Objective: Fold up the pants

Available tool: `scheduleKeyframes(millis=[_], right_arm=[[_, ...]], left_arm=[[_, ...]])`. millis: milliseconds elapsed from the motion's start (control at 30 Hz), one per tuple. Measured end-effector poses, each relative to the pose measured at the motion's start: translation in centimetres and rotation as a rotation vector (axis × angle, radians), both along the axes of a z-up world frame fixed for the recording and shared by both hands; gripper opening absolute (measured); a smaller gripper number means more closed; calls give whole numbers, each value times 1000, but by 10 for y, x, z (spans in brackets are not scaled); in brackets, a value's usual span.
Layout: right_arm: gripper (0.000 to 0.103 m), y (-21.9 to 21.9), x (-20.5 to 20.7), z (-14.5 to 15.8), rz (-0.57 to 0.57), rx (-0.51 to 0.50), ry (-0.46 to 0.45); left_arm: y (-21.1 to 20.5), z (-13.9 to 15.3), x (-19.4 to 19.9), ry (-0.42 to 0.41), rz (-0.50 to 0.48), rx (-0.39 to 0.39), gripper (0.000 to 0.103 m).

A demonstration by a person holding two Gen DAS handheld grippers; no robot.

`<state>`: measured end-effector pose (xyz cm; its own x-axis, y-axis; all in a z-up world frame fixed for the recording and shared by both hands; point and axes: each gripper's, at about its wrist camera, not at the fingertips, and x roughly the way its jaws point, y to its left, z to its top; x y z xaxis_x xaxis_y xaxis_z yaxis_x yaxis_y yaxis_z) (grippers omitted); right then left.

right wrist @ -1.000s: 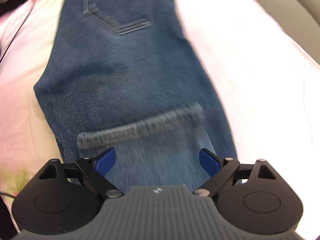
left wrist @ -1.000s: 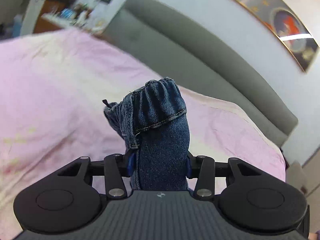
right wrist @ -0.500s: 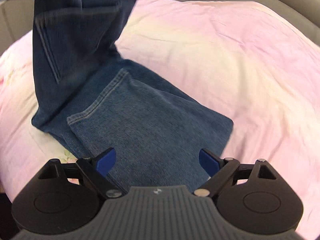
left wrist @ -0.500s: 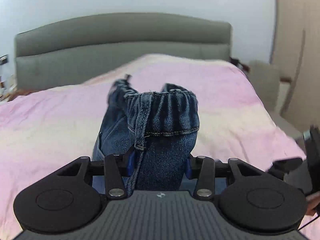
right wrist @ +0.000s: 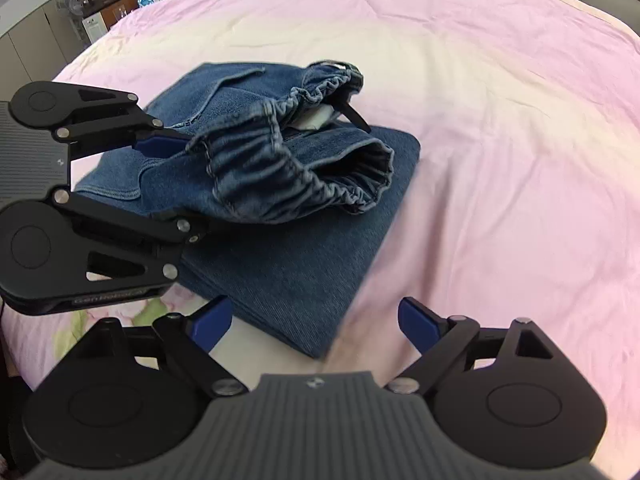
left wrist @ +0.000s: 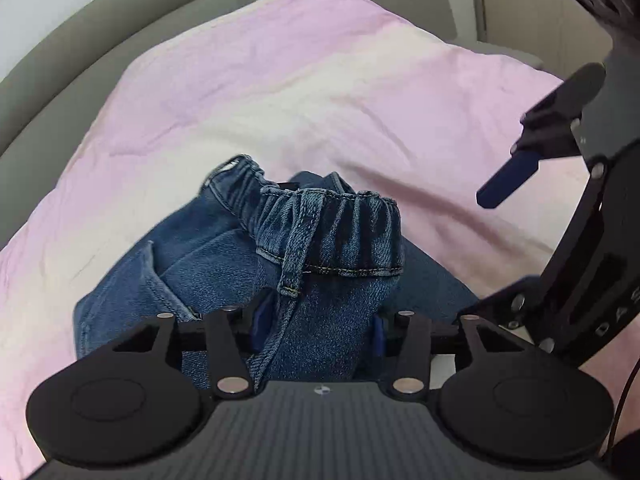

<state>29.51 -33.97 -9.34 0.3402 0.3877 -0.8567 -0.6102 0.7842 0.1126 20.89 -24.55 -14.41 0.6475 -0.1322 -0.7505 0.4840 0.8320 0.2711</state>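
The left gripper [left wrist: 318,326] had the pants [left wrist: 320,248] bunched between its blue pads, gathered waistband sticking up just past the fingertips. Its jaws had just been opening, denim between them; the pads looked close against the cloth on both sides, though whether they pressed it could not be told for sure. From the right wrist view, that gripper [right wrist: 176,184] came in from the left, one pad on top of the waist end and the lower finger hidden under the fabric.

The right gripper [right wrist: 316,322] had its jaws spread wide and empty. It hung over the near corner of the pants [right wrist: 304,264], pads not touching the cloth; the corner sat between and just beyond them. In the left wrist view its blue pad [left wrist: 506,180] poked in from the right edge, above the sheet and apart from the denim.

The pants lay on the pink sheet [right wrist: 500,140], folded legs flat at the bottom, waist end draped on top toward the left gripper. The elastic waistband [right wrist: 304,172] gaped open, a white label showing inside. A back pocket showed on the upper layer.

Further out: a grey headboard [left wrist: 100,36] curved behind the sheet. A fan and cluttered furniture [right wrist: 116,0] stood off the far left corner.
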Motion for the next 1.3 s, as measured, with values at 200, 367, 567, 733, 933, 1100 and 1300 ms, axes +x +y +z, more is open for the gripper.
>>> scheduleKeyframes(millis=[200,367,567,733,933,1100,1300], right_arm=[[85,-6,-3,16,-24,-17,-9],[78,-4,0,38,-66,47,-3],[68,21,25,48,-153,194,51],[65,40,57,37,-260,272,135],[57,52,76,24,-311,230,145],[52,51,92,6,-383,274,208],[10,66,88,43,-307,318,140]], left_arm=[[28,15,-4,63,-45,-163,81],[68,29,-23,55,-23,-215,82],[141,22,-60,38,107,-128,83],[190,1,-74,87,231,-133,83],[217,-26,-70,120,326,-178,81],[244,-30,-69,174,389,-277,62],[259,-27,-71,176,447,-358,33]])
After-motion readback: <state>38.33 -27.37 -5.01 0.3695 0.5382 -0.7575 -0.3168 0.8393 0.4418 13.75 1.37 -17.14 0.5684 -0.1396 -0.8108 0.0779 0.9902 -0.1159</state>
